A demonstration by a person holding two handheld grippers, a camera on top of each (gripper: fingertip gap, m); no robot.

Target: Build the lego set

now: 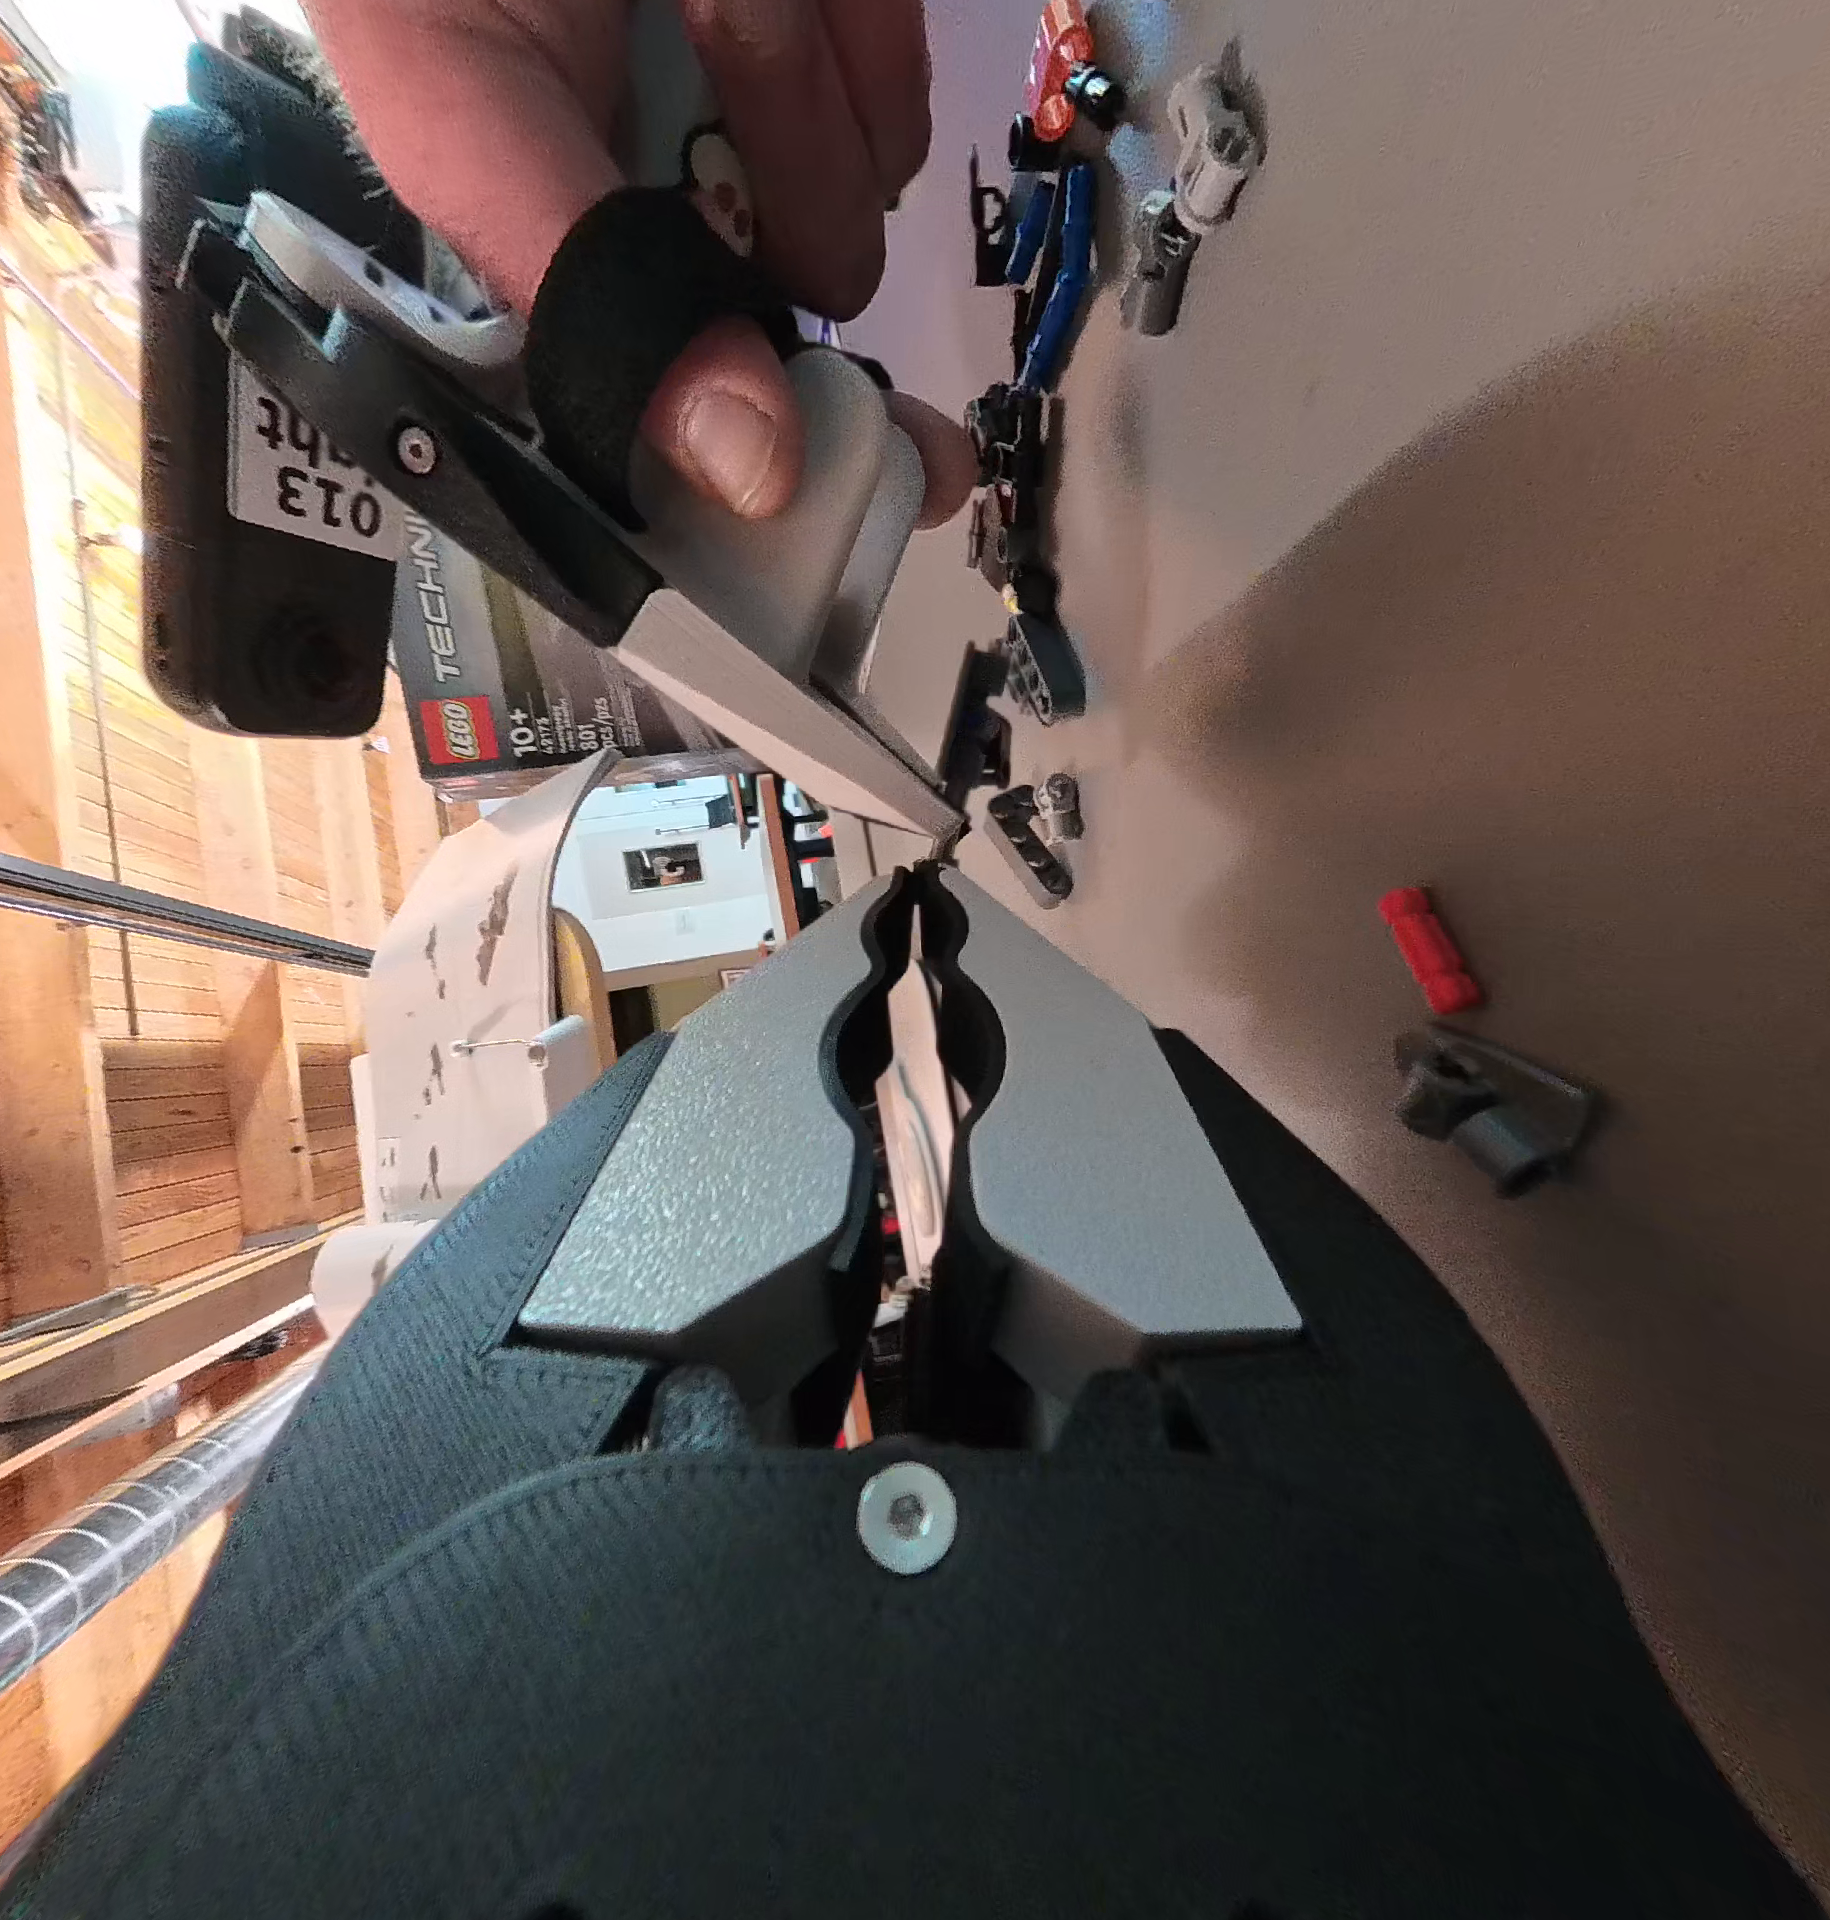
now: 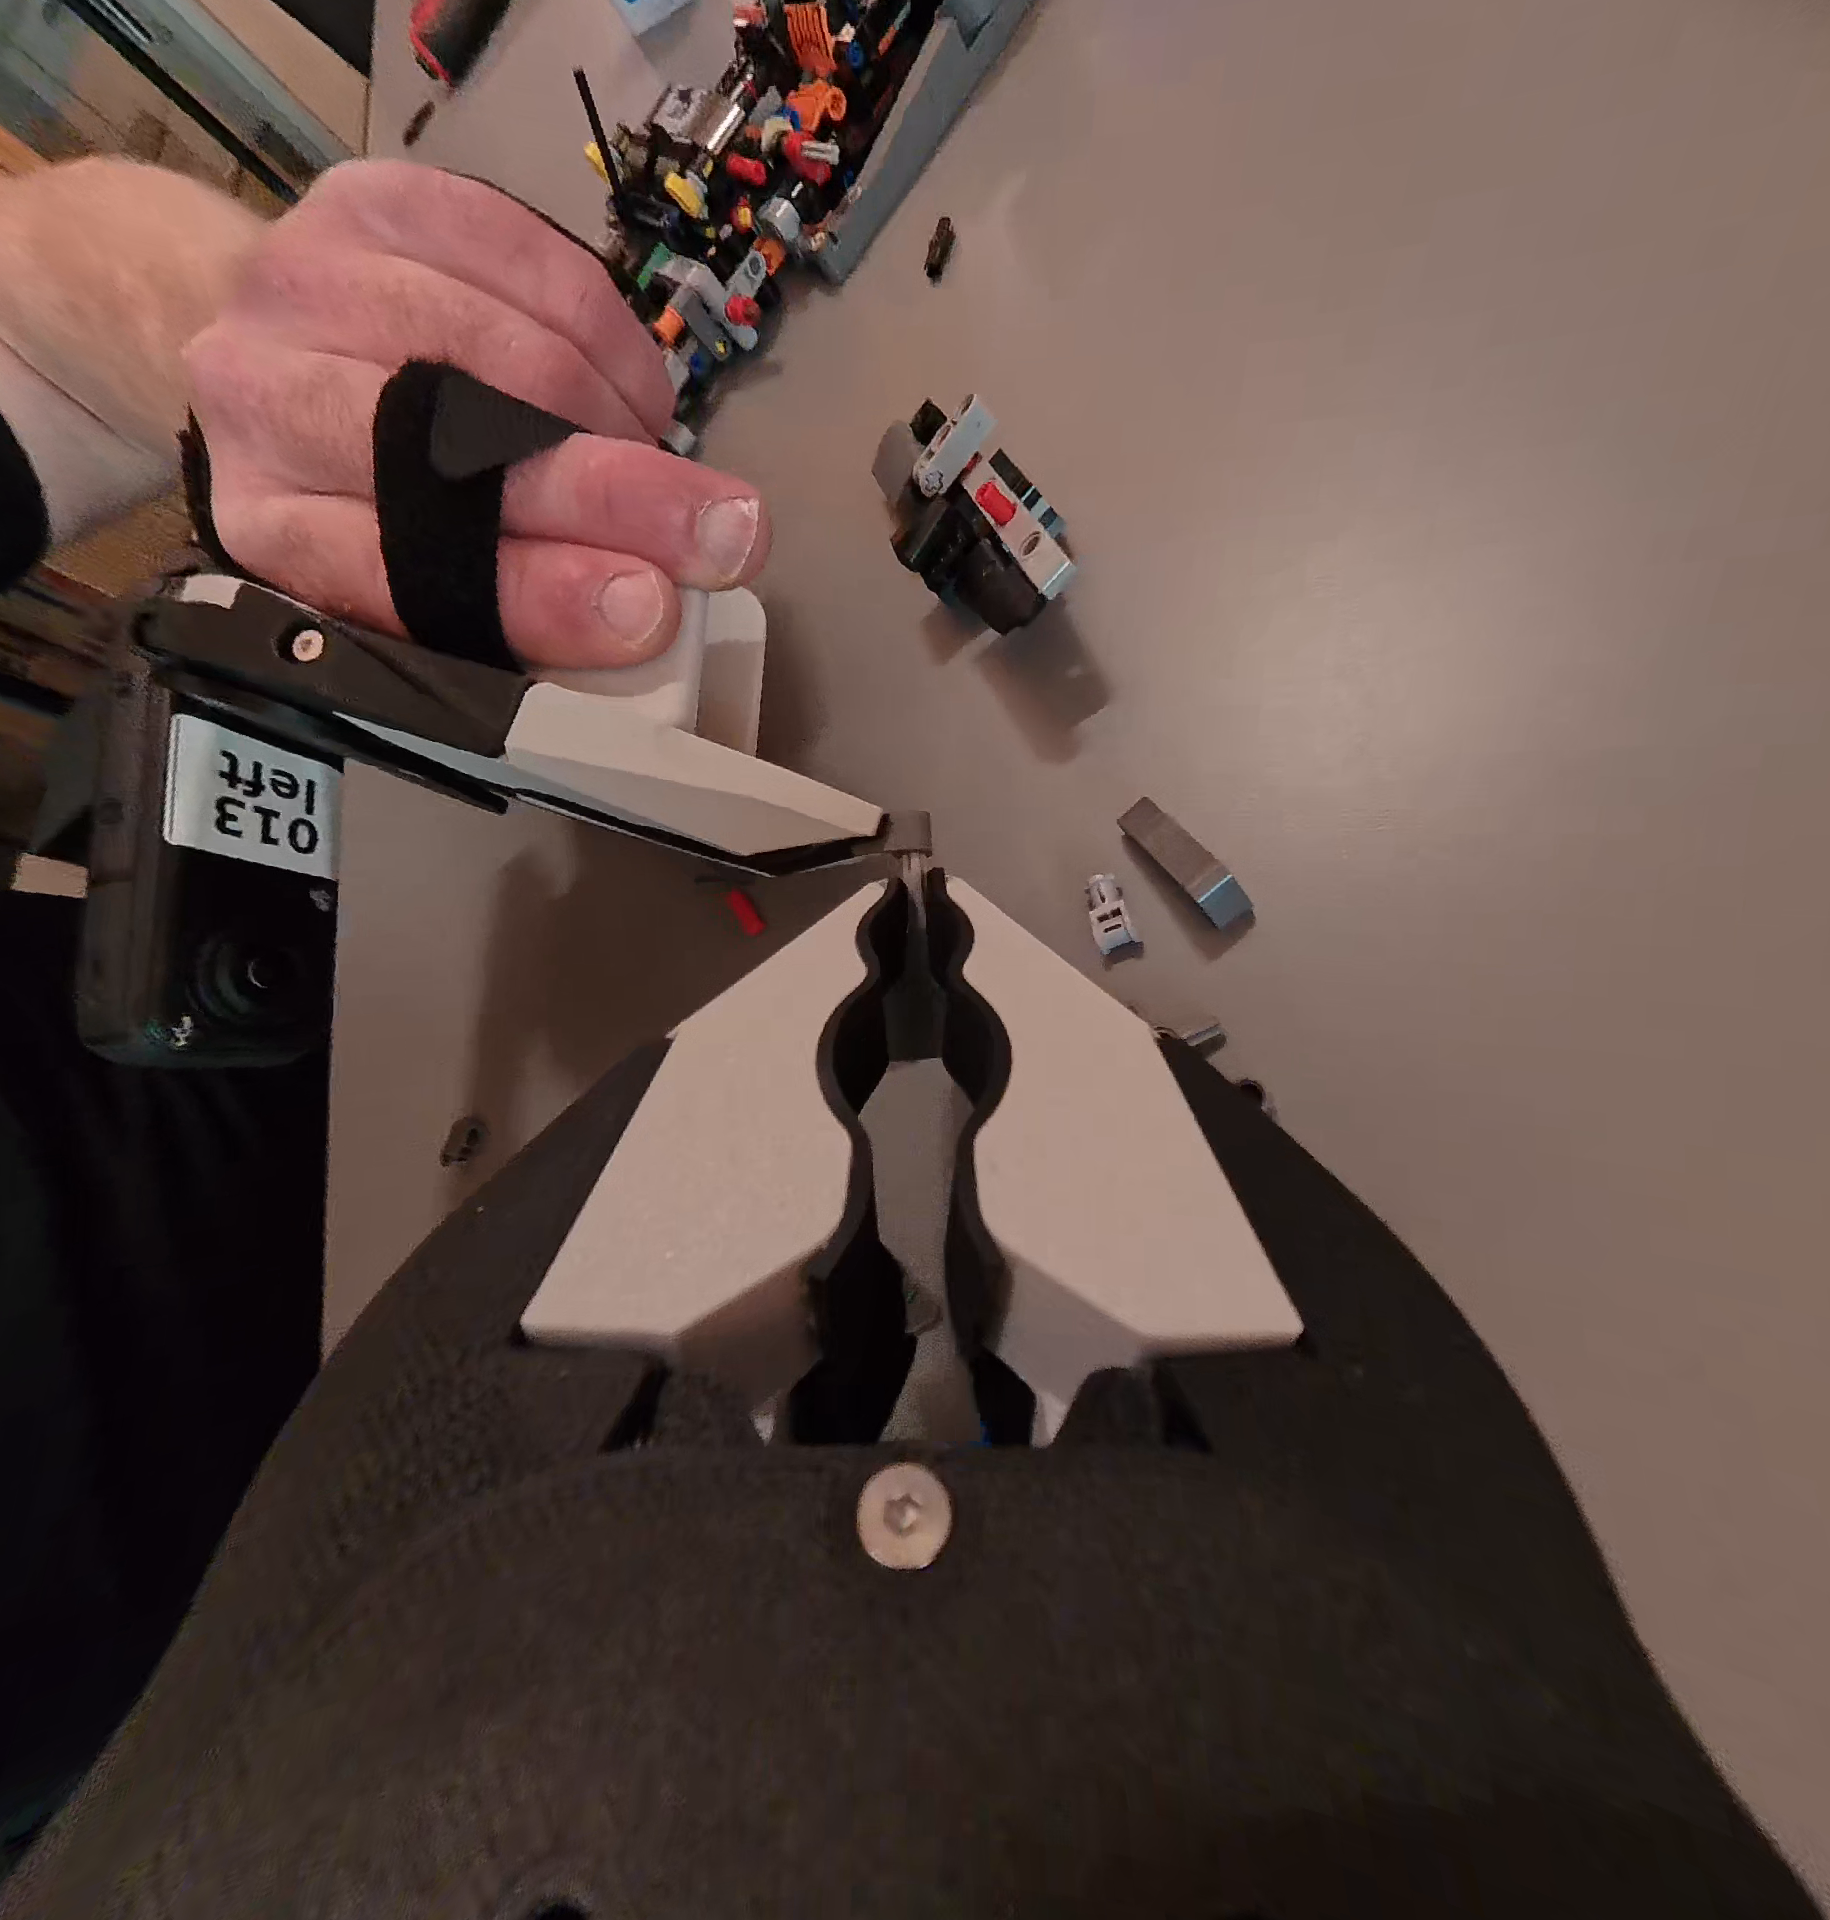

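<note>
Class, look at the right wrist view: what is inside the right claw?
The right claw is shut on a dark grey piece, whose pale pin meets the left claw's piece. Its pinched sides are covered.

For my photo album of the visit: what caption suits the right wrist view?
Two hand-held grippers meet tip to tip over a grey table, pinching a small dark grey Lego piece between them.

**Camera placement: two opposed wrist views**

Each camera looks forward along its own gripper, close above the worktop. The left view is rolled sideways. Both share the meeting point of the left gripper and right gripper.
</note>
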